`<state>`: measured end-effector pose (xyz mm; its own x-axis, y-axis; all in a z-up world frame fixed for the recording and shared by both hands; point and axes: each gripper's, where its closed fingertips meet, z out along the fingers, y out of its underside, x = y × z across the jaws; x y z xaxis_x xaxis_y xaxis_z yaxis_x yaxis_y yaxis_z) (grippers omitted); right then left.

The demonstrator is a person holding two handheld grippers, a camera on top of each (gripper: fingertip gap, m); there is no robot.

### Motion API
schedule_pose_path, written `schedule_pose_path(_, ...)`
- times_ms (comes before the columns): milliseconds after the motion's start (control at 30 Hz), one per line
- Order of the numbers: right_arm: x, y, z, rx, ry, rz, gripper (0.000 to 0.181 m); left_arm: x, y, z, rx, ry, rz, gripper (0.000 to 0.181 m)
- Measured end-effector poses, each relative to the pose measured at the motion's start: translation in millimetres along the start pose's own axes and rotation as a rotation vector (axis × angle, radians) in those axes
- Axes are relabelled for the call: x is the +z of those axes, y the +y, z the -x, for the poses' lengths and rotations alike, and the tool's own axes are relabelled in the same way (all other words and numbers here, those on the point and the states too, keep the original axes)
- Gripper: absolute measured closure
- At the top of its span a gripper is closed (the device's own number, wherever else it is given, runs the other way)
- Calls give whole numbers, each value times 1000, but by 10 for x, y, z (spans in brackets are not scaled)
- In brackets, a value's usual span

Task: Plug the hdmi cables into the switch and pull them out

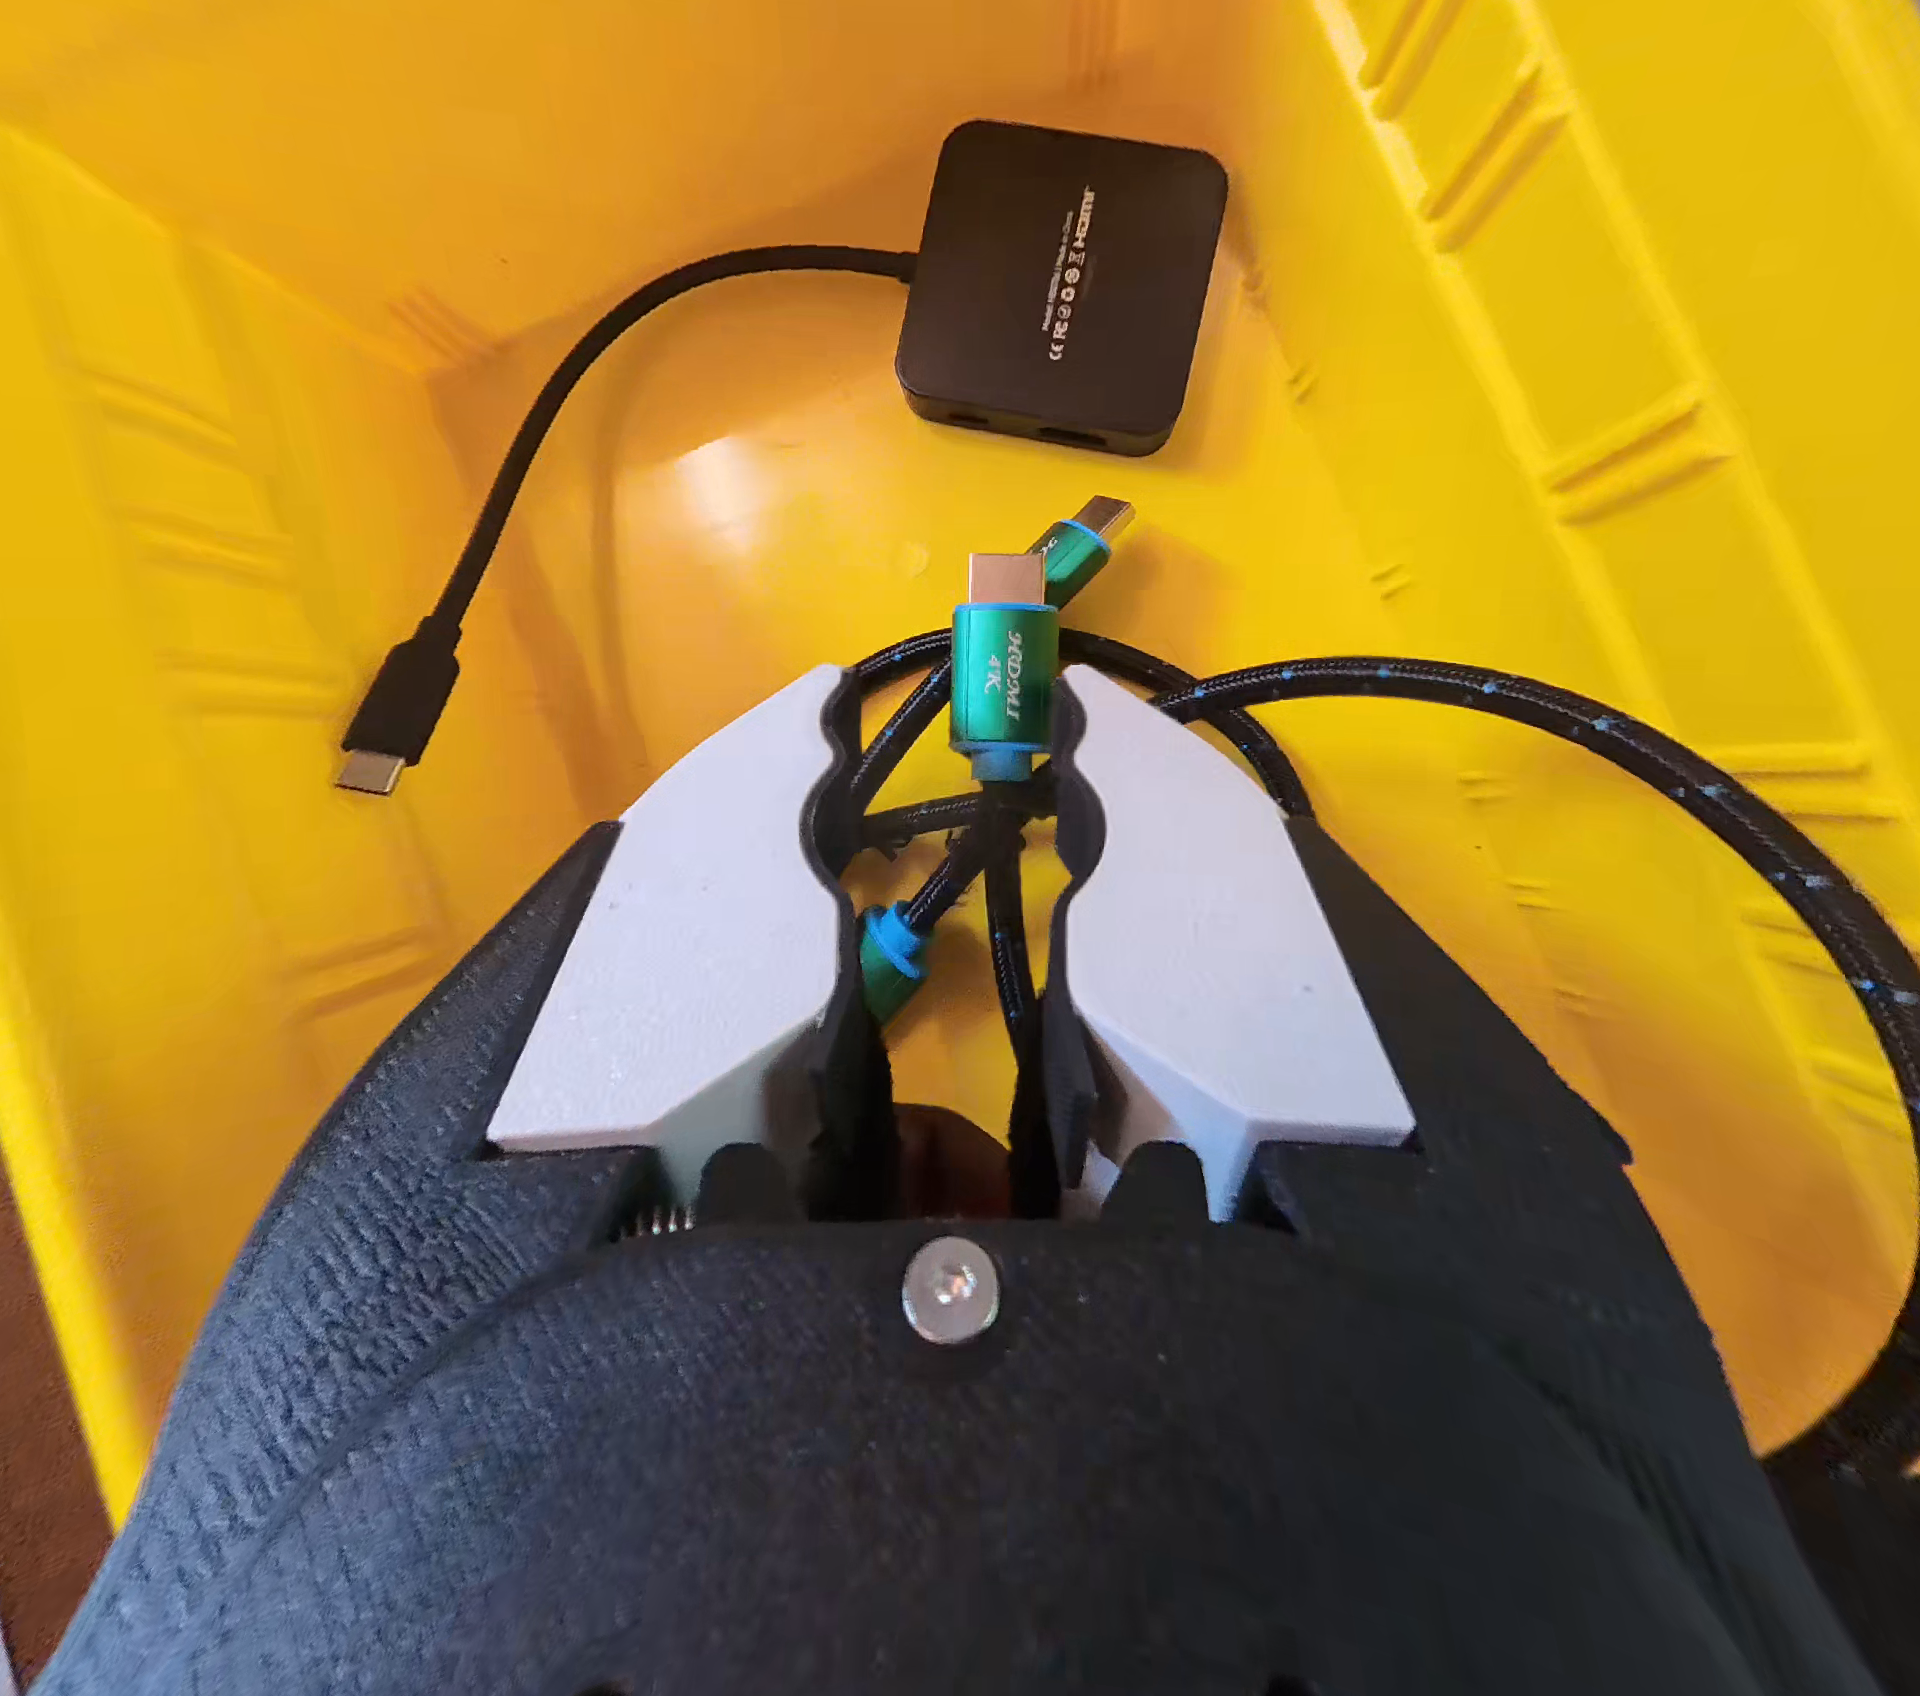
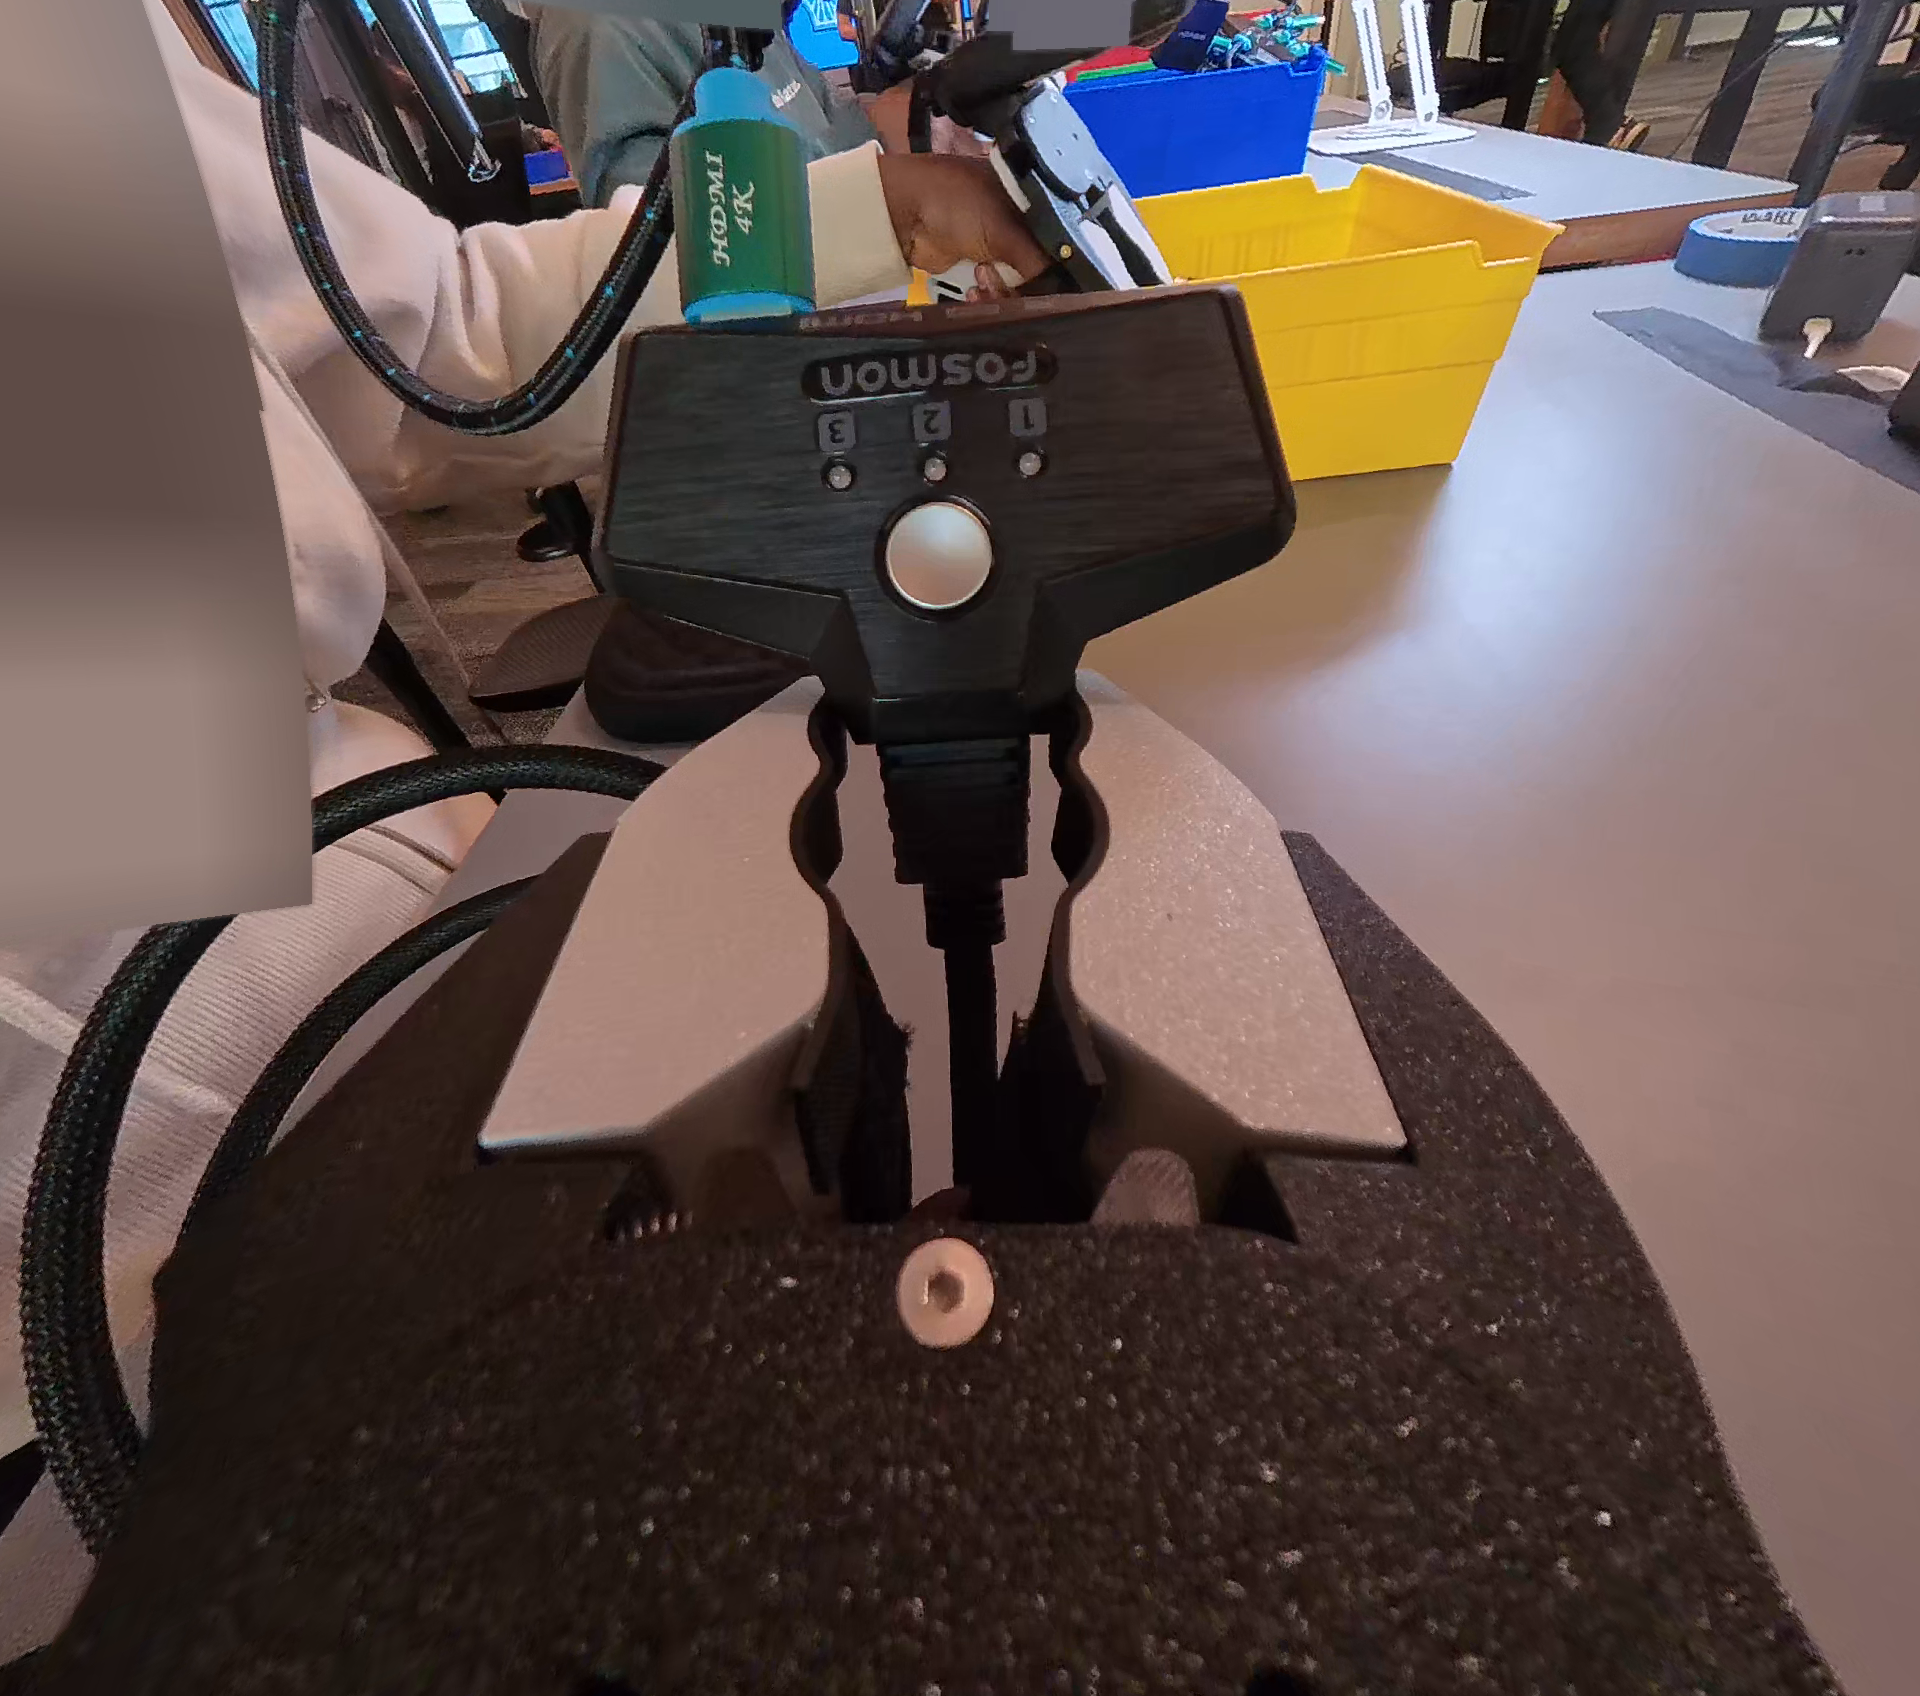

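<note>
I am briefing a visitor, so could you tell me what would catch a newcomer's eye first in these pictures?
The bright yellow bin fills the left wrist view, where the left gripper pinches a green HDMI plug above a small black hub on the bin floor. In the right wrist view, the right gripper holds the black switch upright, one green plug seated at its far-left port.
</note>
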<state>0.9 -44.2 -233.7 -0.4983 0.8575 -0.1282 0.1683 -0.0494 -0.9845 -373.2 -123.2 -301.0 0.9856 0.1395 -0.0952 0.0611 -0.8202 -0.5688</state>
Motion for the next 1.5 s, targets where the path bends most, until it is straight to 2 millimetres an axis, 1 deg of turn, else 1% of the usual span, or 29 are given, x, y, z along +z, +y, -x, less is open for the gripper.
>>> schedule_pose_path(133, 8, 3, 16, -6, -6, 6, 142, 43, 51, -11, 15, -4, 29, 144)
schedule_pose_path(200, 17, 10, 22, -5, -9, 9, 142, 77, 76, -51, 12, 19, 46, 145)
schedule_pose_path(267, 21, 19, 25, -7, -9, 15, 142, 102, 87, -111, 38, 44, 50, 157)
schedule_pose_path(300, 22, 21, 25, -8, -6, 17, 142, 105, 90, -123, 62, 39, 53, 160)
schedule_pose_path(400, 13, 6, 30, -17, -1, 16, 142, 90, 88, -123, 145, 6, 59, 161)
schedule_pose_path(467, 5, -2, 30, -25, 4, 16, 142, 2, 7, -87, 219, -41, 6, 161)
schedule_pose_path(533, -5, 4, 22, -45, 18, 30, 142, -245, -177, -97, 279, -63, -100, 161)
schedule_pose_path(600, -8, 31, -1, -79, 47, 70, 142, -609, -381, -134, 361, -97, -192, 161)
schedule_pose_path(667, -6, 71, -26, -148, 92, 137, 143, -1004, -560, -194, 472, -153, -244, 161)
schedule_pose_path(733, 4, 119, -32, -250, 139, 225, 142, -1369, -723, -321, 578, -194, -275, 161)
schedule_pose_path(800, 21, 176, -25, -350, 175, 316, 142, -1683, -864, -520, 695, -226, -294, 161)
schedule_pose_path(867, 41, 232, -12, -415, 193, 382, 142, -1937, -978, -787, 813, -252, -312, 161)
schedule_pose_path(933, 45, 284, -5, -453, 193, 427, 142, -2107, -1001, -1107, 916, -236, -302, 161)
schedule_pose_path(967, 29, 303, -12, -474, 195, 447, 142, -2144, -943, -1292, 957, -193, -274, 161)
schedule_pose_path(1000, -4, 319, -31, -502, 203, 472, 142, -2143, -835, -1486, 990, -128, -232, 161)
schedule_pose_path(1067, -115, 321, -71, -557, 213, 506, 142, -2029, -500, -1870, 1028, 33, -130, 161)
schedule_pose_path(1100, -180, 310, -79, -586, 208, 506, 143, -1921, -293, -2040, 1029, 113, -78, 161)
schedule_pose_path(1167, -296, 264, -58, -603, 178, 467, 143, -1627, 166, -2307, 1011, 247, 25, 161)
schedule_pose_path(1233, -387, 169, -50, -585, 164, 388, 142, -1267, 601, -2455, 978, 320, 121, 161)
schedule_pose_path(1300, -431, 60, -63, -551, 176, 311, 143, -897, 881, -2494, 939, 316, 164, 161)
schedule_pose_path(1333, -430, 22, -49, -545, 171, 285, 143, -752, 946, -2503, 923, 304, 152, 160)
schedule_pose_path(1367, -415, 0, -26, -543, 162, 267, 143, -679, 953, -2520, 898, 306, 119, 160)
schedule_pose_path(1500, -310, 24, 53, -538, 125, 263, 142, -683, 946, -2485, 740, 372, 35, 156)
